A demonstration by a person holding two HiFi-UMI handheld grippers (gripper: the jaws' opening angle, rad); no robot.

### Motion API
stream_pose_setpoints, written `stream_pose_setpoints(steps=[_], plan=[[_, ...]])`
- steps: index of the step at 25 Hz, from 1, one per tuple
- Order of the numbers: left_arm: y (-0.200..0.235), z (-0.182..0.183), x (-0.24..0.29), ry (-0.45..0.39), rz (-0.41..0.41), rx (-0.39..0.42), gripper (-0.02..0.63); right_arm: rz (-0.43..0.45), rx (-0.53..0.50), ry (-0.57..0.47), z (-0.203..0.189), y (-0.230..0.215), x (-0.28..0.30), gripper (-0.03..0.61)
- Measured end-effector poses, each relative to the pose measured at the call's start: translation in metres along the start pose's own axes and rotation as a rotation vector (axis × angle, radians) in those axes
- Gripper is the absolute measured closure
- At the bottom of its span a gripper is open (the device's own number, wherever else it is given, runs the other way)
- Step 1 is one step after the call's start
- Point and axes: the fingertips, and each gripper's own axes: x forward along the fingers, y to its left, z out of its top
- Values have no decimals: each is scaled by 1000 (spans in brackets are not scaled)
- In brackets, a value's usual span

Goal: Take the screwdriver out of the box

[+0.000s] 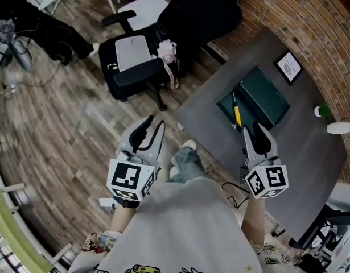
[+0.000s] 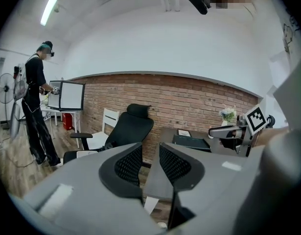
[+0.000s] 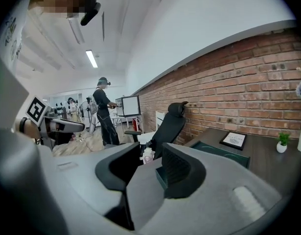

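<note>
Quick count: one desk [image 1: 288, 152], one dark green box [image 1: 268, 98], one yellow-handled screwdriver [image 1: 237, 114], one framed picture [image 1: 288, 67], one small potted plant [image 1: 321, 112], one white vase [image 1: 338, 128]. Chairs: one black office chair [image 1: 135, 67], one white chair [image 1: 145, 7]. Two grippers, the left gripper [image 1: 151, 127] and the right gripper [image 1: 253, 134], two fingers [image 2: 126, 165] each. One fan [image 2: 4, 89] too.

walls: brick [image 2: 189, 94] | floor: wood planks [image 1: 66, 118] | furniture: black office chair [image 1: 135, 67], dark desk [image 1: 311, 158] | light: ceiling strip [image 2: 50, 10] (lit)

A dark table [image 1: 311, 158] carries an open green box [image 1: 271, 98] near one edge. A framed picture [image 1: 288, 67], potted plant [image 1: 319, 111] and white vase [image 1: 338, 128] line its edge by the brick wall.
</note>
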Motion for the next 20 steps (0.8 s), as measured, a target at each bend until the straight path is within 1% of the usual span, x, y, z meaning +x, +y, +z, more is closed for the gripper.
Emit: stream_pose_setpoints(steps=[7, 13, 17, 20], plan=[[-3, 32, 77, 8, -84, 39, 503, -57, 23, -13, 21, -46, 33, 431], [-21, 49, 133, 11, -182, 78, 503, -118, 54, -18, 21, -77, 40, 430], [-32, 58, 159, 7, -251, 95, 502, -186, 74, -26, 24, -93, 33, 428], [-45, 61, 176, 22, -317, 106, 502, -249, 88, -29, 23, -103, 23, 428]])
